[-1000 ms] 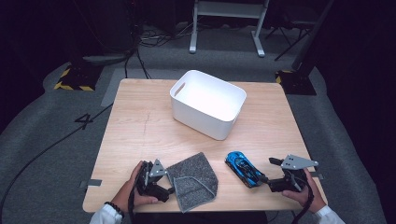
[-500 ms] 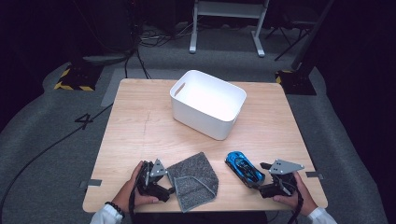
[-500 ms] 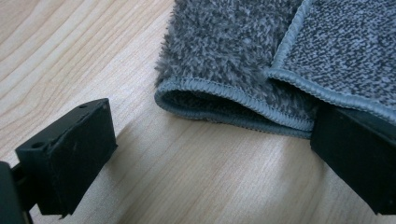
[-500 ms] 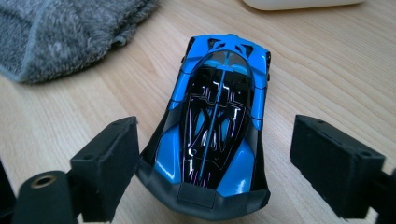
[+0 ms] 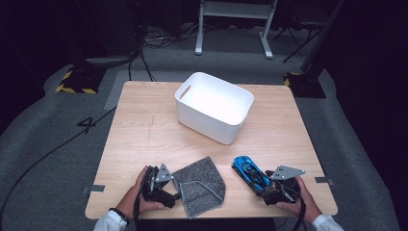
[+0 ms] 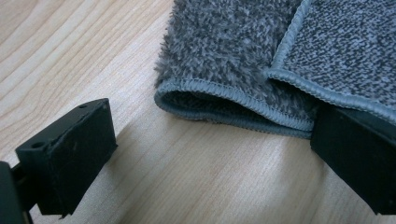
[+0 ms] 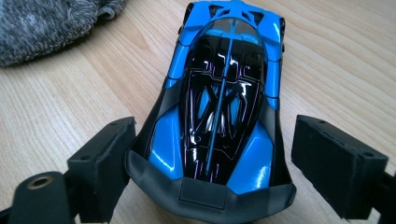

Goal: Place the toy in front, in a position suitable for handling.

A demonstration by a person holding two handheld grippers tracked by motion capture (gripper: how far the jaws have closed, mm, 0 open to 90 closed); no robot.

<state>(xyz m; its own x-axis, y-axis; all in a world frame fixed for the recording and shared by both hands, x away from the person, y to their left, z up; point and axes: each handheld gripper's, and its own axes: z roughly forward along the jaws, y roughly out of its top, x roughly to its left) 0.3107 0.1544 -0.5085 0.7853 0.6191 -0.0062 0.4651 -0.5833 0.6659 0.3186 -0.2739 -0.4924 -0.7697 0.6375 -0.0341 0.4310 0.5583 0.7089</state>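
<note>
- The wooden table [image 5: 144,139] is carrying everything, with its near edge running along the bottom of the high view where the person's forearms are coming in.
- The white bin [image 5: 214,107] is sitting toward the far middle of the table, well apart from both hands.
- The grey cloth [image 5: 201,185] is lying folded near the front edge, between the two hands; in the left gripper view its stitched hem [image 6: 233,100] is facing the jaws.
- The left gripper [image 5: 167,196] is resting on the table just beside the cloth's left edge. Its jaws are standing wide apart, one out on bare wood, the other right at the cloth's folded edge, and they are pinching nothing.
- The right gripper [image 5: 267,188] is lying low at the near end of the blue toy car [image 5: 250,172]. Its jaws have just been opening and are standing wide, the car's end [image 7: 219,154] sitting between them; one pad is right against the bodywork, the other is clear of it.
- The blue toy car is resting on the wood to the right of the cloth.
</note>
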